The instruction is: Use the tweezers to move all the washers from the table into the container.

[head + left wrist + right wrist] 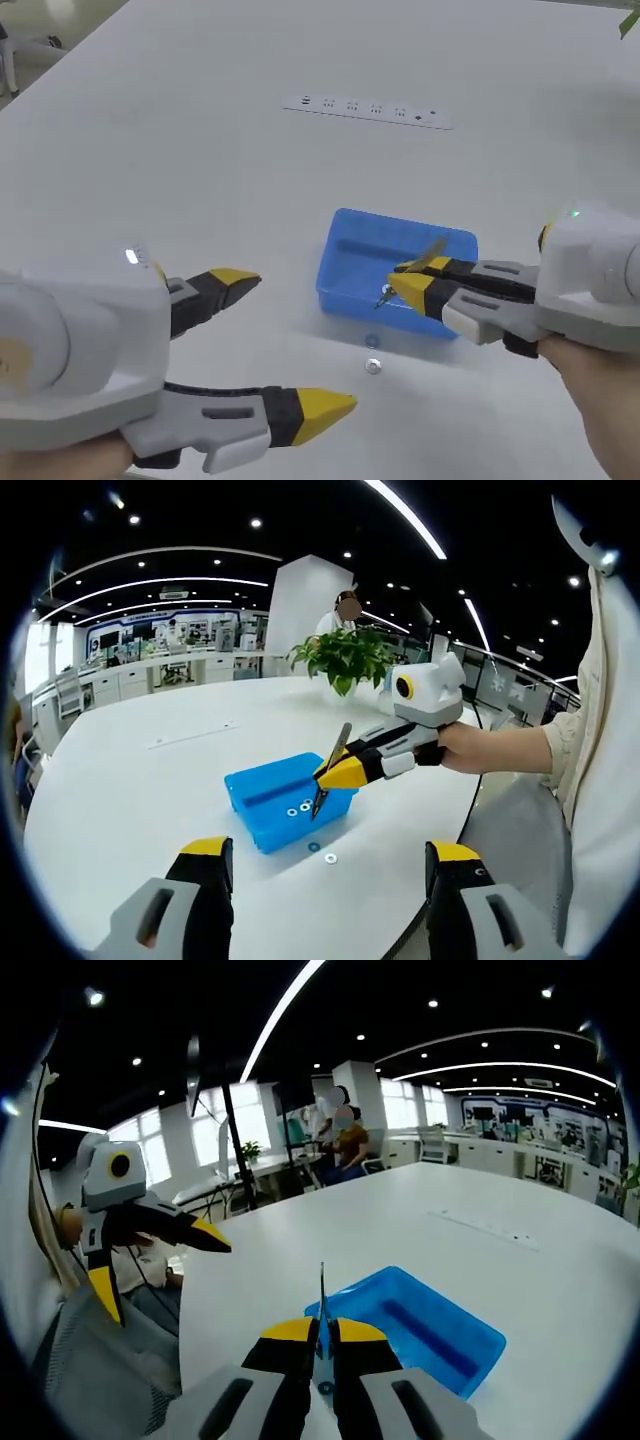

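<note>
Our right tongs clamp thin metal tweezers, tip over blue plastic box; we think drop step. Our left tongs wide apart, empty. Next: pinch small silver washers beside box.

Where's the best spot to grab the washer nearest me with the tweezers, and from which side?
Probably best: grip the washer across its ring, one tip of the tweezers in the hole, coming steeply from above, since it lies flat on the table.
</note>
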Tool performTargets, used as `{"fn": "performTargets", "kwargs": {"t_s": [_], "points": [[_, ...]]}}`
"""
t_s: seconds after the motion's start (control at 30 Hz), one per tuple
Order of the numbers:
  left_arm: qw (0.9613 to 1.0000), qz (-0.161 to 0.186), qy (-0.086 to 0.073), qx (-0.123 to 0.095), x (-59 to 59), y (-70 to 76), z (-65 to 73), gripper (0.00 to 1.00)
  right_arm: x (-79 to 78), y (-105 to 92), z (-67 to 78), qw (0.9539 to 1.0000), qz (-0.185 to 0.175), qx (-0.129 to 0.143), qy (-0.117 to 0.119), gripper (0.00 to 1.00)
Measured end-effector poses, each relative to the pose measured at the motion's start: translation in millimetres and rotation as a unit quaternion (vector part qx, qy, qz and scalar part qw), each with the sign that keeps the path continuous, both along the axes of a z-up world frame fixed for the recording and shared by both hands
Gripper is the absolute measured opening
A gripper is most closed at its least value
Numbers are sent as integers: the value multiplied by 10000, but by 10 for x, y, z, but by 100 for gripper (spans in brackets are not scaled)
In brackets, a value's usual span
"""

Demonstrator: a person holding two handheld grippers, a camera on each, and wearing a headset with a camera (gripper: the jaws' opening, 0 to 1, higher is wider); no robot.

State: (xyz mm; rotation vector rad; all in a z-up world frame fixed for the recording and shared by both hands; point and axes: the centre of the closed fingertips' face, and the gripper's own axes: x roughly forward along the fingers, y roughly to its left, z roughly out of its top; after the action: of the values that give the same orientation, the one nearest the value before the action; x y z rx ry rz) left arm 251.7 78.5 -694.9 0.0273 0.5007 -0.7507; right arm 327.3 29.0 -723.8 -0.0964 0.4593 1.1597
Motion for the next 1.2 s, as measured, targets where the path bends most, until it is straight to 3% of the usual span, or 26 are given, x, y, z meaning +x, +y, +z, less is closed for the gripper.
{"fn": "performTargets", "kwargs": {"t_s": [0.1, 0.2, 0.8, 1.07, 1.2], "points": [[10000, -6, 0, -6, -2, -4, 0, 80, -68, 13, -19, 9999, 56, 63, 103, 2], [10000, -11, -5, 0, -3, -6, 0, 79, -135, 13, -97, 9997, 129, -50, 187, 2], [10000, -40, -23, -3, 8, -19, 14, 80, -261, -42, -420, 9973, 229, -321, 623, 3], [10000, -67, -15, 5, 0, -29, 11, 80, -317, -23, -492, 9963, 367, -512, 584, 3], [10000, -71, -11, 14, -1, -30, 12, 79, -358, -7, -496, 9960, 475, -616, 444, 3]]}}
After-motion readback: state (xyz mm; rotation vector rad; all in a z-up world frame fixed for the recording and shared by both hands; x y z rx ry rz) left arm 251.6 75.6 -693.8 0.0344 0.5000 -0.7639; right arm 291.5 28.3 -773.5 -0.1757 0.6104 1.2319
